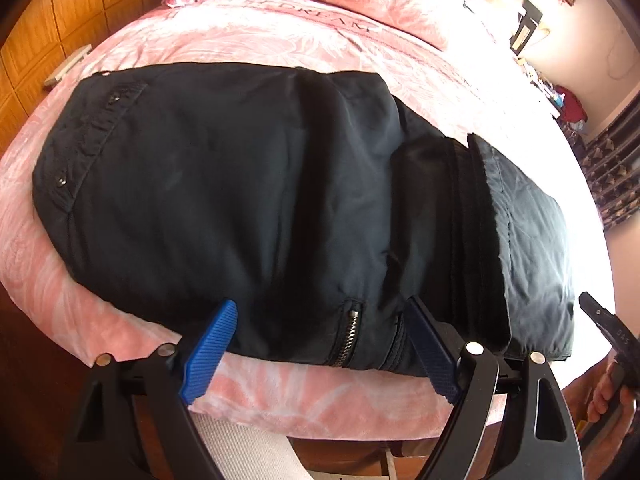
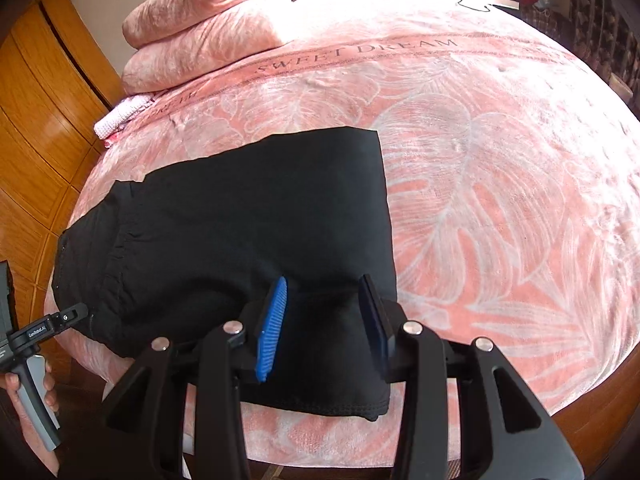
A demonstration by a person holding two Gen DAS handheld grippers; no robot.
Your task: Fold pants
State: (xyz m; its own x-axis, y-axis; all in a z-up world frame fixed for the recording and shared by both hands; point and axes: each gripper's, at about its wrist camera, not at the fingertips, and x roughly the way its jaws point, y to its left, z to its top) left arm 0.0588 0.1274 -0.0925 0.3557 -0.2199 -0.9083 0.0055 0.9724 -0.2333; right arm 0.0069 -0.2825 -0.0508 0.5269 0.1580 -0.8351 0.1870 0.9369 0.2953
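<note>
Black pants [image 1: 260, 200] lie folded in a compact stack on the pink bed, waistband with snaps at the left, a zip pocket at the near edge. They also show in the right wrist view [image 2: 248, 224]. My left gripper [image 1: 320, 312] is open, its blue fingers spread just above the near edge of the pants, holding nothing. My right gripper [image 2: 324, 284] is open over the near right part of the pants, empty. The right gripper's body shows at the right edge of the left wrist view [image 1: 608, 328]; the left one shows at the left edge of the right wrist view [image 2: 44, 328].
The bed has a pink leaf-patterned blanket [image 2: 500, 160] with pillows [image 2: 200, 28] at its head. A wooden wardrobe [image 2: 36, 128] stands to the left. Clutter and a patterned curtain [image 1: 616, 168] lie beyond the far side.
</note>
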